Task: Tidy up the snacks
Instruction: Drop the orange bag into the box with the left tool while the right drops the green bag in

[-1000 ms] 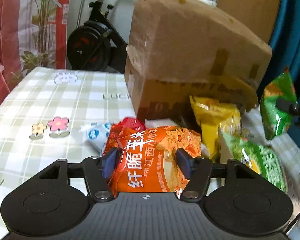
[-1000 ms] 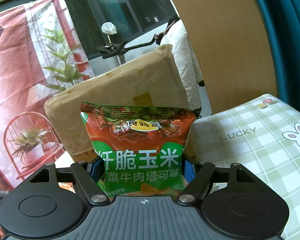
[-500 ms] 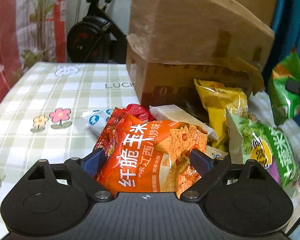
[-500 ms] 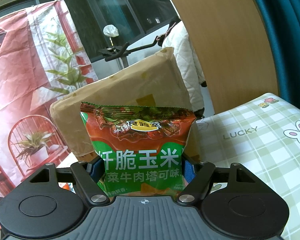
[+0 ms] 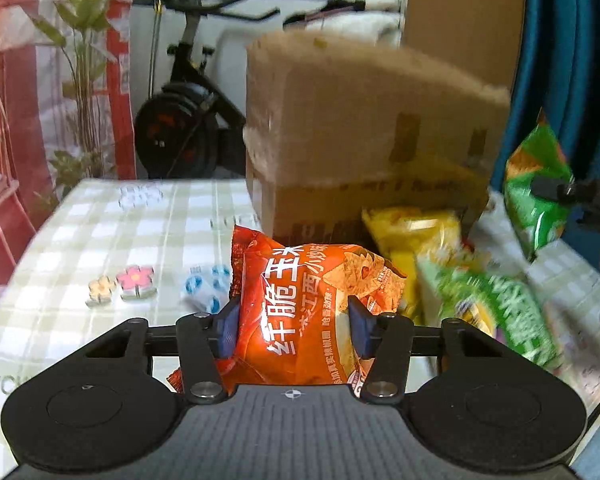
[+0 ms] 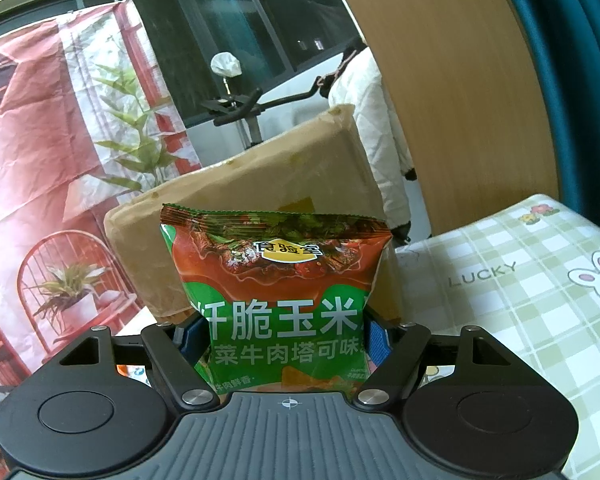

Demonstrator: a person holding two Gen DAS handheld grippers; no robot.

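The cardboard box is sitting on the table's far edge. The left gripper is clamping the orange corn-chip bag above the pile; the right gripper is pinching the green corn-chip bag aloft. Both should be carried gently, without crushing the chips.

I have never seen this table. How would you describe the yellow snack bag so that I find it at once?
Look for the big cardboard box on the checked tablecloth. Right at its foot, under a hanging flap, leans the yellow bag. It stands between the orange bag in the left gripper and a green bag lying on the table; it is the only yellow one.
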